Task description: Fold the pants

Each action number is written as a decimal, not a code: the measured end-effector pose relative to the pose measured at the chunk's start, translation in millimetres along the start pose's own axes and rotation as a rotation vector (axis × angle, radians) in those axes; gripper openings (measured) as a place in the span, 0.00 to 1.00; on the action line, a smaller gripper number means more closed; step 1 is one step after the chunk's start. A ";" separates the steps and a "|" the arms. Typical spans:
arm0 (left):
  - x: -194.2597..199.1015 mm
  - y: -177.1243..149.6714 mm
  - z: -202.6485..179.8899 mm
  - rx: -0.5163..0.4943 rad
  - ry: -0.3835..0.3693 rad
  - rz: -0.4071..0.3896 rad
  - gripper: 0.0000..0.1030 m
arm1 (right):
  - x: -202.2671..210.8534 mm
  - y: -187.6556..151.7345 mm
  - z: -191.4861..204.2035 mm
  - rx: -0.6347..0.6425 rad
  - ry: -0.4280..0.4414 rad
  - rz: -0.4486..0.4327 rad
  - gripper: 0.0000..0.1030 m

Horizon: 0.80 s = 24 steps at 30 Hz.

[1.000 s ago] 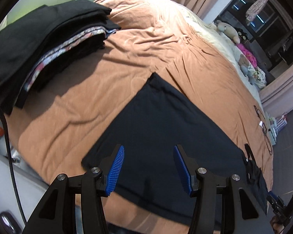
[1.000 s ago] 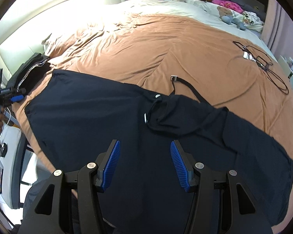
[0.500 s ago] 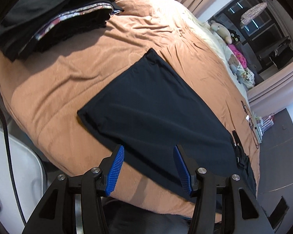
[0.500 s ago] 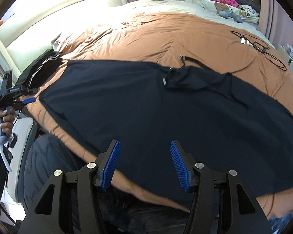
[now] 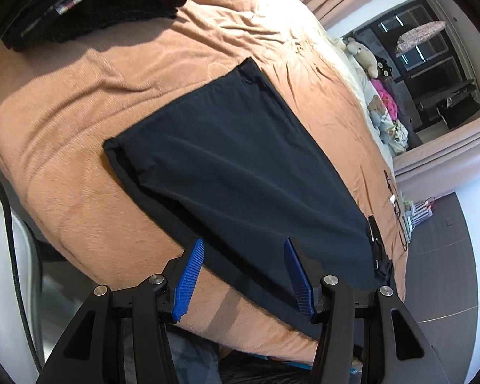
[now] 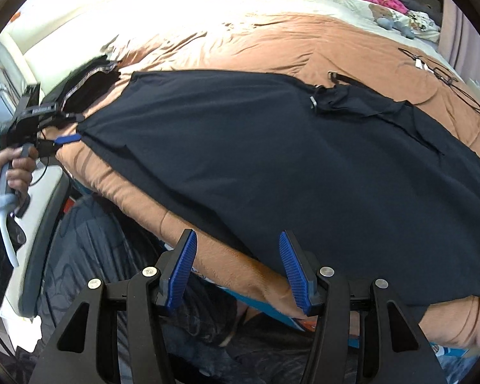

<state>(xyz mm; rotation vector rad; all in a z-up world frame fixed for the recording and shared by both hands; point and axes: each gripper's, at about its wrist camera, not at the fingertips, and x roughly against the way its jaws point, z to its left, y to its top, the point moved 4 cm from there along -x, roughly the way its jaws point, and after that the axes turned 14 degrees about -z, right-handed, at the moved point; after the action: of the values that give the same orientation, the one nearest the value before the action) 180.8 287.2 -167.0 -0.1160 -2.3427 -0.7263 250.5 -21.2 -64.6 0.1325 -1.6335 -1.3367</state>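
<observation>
Right wrist view: the dark navy pants (image 6: 272,160) lie spread flat on the tan bedspread (image 6: 272,41) near the bed's front edge, their long axis running left to right across the frame, leg hem at the left and the belted waist (a metal buckle (image 6: 313,101) shows there) toward the right. At far left the person's left hand (image 6: 8,172) holds the left gripper (image 6: 68,138) at the hem corner; whether it touches the cloth I cannot tell. In its own view the left gripper (image 5: 244,275) stands spread apart, nothing between its blue pads, above the pants' (image 5: 240,172) near edge. The right gripper (image 6: 238,268) is likewise agape and empty. Since half a second ago both cameras have drawn back toward the bed's edge, and the stack of folded clothes (image 5: 89,3) has slid further toward the frame's top.
</observation>
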 end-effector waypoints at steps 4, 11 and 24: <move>-13.4 -1.3 1.7 0.010 0.021 -0.004 0.48 | -6.6 -1.2 10.2 0.047 -0.025 -0.005 0.50; -19.8 -2.3 13.9 0.040 0.065 -0.014 0.07 | -27.2 -2.7 19.0 0.083 -0.033 0.008 0.50; -6.8 -3.2 24.5 0.052 0.057 -0.020 0.01 | -33.3 -15.1 19.9 0.119 -0.004 0.055 0.02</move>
<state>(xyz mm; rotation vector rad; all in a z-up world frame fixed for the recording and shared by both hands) 170.9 298.3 -187.9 -0.0481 -2.3097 -0.6695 246.1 7.1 -94.8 0.1553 -1.7089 -1.1991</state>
